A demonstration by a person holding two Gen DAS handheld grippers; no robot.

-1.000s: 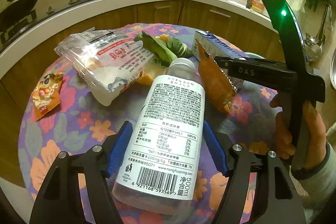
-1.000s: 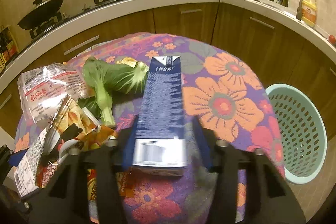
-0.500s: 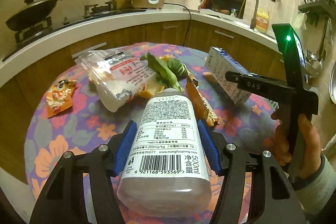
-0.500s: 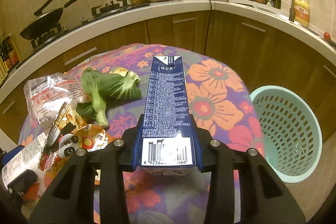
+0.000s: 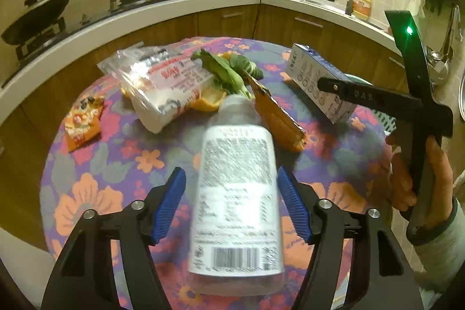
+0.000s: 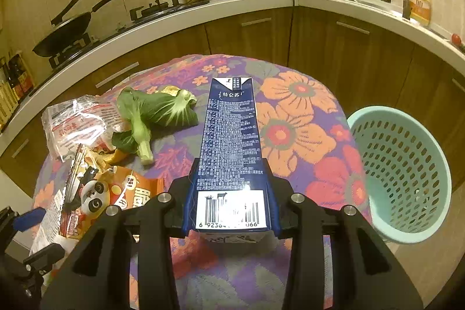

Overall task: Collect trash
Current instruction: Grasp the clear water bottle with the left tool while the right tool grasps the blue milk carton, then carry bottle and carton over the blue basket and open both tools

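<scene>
My left gripper (image 5: 232, 202) is open, its blue pads apart from a clear plastic bottle (image 5: 237, 193) with a white label that sits blurred between them. My right gripper (image 6: 231, 193) is shut on a dark blue milk carton (image 6: 231, 141) and holds it above the flowered round table (image 6: 296, 112). The carton (image 5: 319, 83) and right gripper also show in the left wrist view. A teal perforated basket (image 6: 404, 173) stands on the floor right of the table.
On the table lie a clear plastic bag (image 5: 162, 80), green bok choy leaves (image 6: 157, 112), orange snack wrappers (image 5: 279, 118) (image 5: 82, 121) and a panda-print packet (image 6: 116, 193). A curved kitchen counter (image 6: 203, 10) with pan, rice cooker and kettle rings the far side.
Both grippers have risen and pulled back from the table. My left gripper's pads have opened off the bottle, which now blurs between them. My right gripper still grips the carton.
</scene>
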